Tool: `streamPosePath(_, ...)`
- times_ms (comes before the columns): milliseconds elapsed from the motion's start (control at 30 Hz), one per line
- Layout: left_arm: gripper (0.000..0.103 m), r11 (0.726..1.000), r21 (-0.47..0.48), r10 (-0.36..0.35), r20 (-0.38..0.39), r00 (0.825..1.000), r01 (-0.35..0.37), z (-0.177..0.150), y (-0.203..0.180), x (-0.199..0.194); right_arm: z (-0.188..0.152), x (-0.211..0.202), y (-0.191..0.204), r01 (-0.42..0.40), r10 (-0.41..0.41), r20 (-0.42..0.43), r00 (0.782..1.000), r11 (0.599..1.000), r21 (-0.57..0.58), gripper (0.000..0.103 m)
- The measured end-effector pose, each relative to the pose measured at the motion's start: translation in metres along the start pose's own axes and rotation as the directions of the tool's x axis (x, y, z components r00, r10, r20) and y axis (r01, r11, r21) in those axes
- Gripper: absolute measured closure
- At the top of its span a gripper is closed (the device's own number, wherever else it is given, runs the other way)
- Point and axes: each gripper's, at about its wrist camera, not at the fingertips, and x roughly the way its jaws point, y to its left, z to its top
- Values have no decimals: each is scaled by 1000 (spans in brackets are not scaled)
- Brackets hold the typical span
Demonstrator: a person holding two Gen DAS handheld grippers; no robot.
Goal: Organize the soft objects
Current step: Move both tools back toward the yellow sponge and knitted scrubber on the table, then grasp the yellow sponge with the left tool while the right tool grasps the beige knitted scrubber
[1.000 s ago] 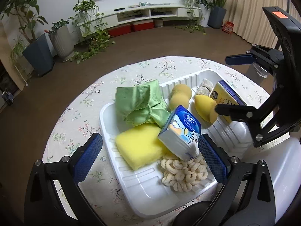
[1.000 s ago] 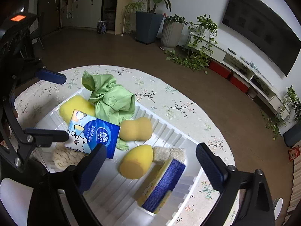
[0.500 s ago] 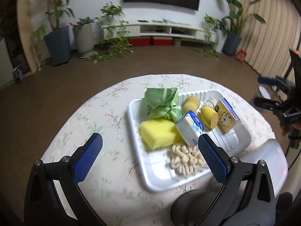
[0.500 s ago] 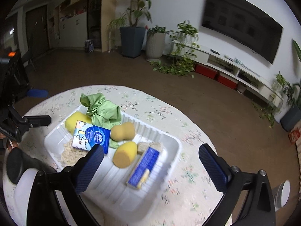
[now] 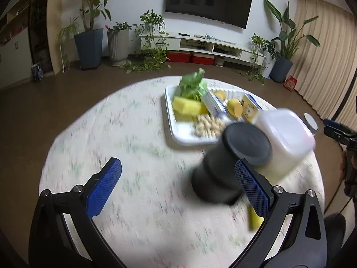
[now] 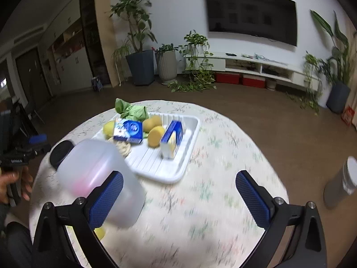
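A white tray sits on the round floral table. It holds a green cloth, a yellow sponge, a blue-and-white tissue pack, yellow-tan makeup sponges, a blue-and-yellow box and a knitted beige pad. My left gripper is open and empty, well back from the tray. My right gripper is open and empty, also back from the tray.
A translucent white jug with a black cap lies on its side near the table's front edge. A small yellow thing lies under it. A grey cylinder stands off the table on the right.
Both grippers have pulled back and up from the tray, so the whole table and the jug now show. The tray's contents have not moved.
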Motion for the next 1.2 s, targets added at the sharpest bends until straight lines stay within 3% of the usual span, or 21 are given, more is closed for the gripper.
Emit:
streamPosePath(100,0,1000,-15,-17,-6,1000,17,-26,-9,-12,-27,-20,5,-9,9,5,1000,999,34,0)
streamPosePath(267,0,993,-52,-108,-28,994,106,-69,-35,-22,-68,-35,31,-32,33,-24,999,999,39,0)
streamPosePath(533,0,985,26,-170,-59,984,171,-108,-91,-26,-125,-34,88,-64,63,-69,996,998,-8,0)
streamPosePath(733,0,986,12,-165,-66,984,166,-117,-98,-24,-147,-27,110,-61,57,-101,993,998,-35,0)
streamPosePath(1200,0,989,72,-123,-106,987,131,-99,-120,7,-146,1,116,-20,10,-109,994,996,-92,3)
